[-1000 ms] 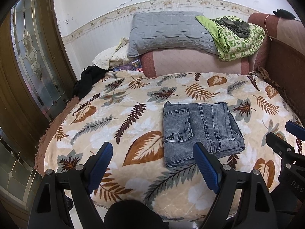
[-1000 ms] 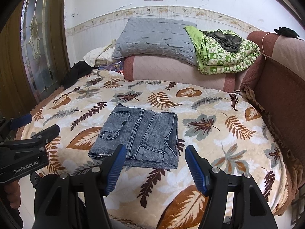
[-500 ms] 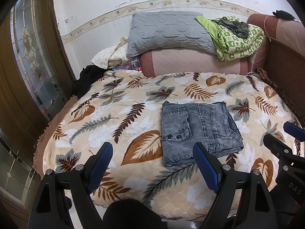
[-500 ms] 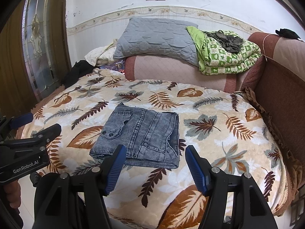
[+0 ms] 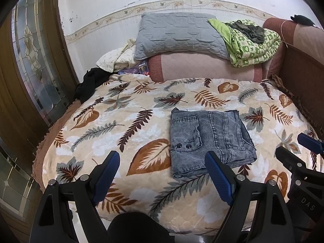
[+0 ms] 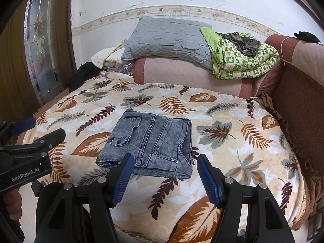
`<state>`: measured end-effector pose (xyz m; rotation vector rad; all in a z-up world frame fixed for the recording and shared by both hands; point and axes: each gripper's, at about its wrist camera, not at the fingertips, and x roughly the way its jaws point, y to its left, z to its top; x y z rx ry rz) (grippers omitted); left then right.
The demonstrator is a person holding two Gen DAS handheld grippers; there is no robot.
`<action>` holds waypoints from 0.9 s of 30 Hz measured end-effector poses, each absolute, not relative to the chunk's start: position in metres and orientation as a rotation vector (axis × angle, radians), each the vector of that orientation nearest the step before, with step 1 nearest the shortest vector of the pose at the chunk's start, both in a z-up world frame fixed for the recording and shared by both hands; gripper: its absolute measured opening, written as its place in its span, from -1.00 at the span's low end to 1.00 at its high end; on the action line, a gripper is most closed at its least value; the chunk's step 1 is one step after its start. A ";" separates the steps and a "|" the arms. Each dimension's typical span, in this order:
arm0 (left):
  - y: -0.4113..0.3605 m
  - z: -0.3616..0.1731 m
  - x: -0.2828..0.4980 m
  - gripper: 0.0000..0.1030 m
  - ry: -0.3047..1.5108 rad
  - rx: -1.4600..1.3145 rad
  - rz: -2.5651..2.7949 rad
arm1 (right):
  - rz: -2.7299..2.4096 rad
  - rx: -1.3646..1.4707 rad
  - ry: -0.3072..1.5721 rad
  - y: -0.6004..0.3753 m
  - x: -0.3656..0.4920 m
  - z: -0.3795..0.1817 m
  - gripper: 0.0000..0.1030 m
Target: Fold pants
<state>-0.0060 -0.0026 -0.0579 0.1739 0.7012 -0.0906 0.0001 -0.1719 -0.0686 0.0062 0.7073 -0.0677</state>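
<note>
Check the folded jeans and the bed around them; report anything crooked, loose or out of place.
Nothing stands out. The jeans lie as a compact folded rectangle on the leaf-print blanket, edges roughly stacked, turned slightly askew to the bed's edge. Both grippers, left and right, sit off the fabric, jaws open and empty.

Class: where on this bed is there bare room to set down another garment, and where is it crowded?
Free: blanket left of the jeans, toward the door; blanket right of the jeans, toward the sofa arm. Crowded: the back, with pillow, green quilt and black cloth.
</note>
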 end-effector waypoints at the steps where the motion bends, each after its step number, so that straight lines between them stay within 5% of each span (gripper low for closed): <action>1: -0.002 -0.058 -0.006 0.68 0.702 0.173 -0.090 | -0.067 0.005 0.708 -0.171 0.000 -0.069 0.33; 27: 0.022 -0.082 0.033 0.68 0.772 0.101 -0.101 | -0.019 -0.054 0.760 -0.141 0.037 -0.088 0.33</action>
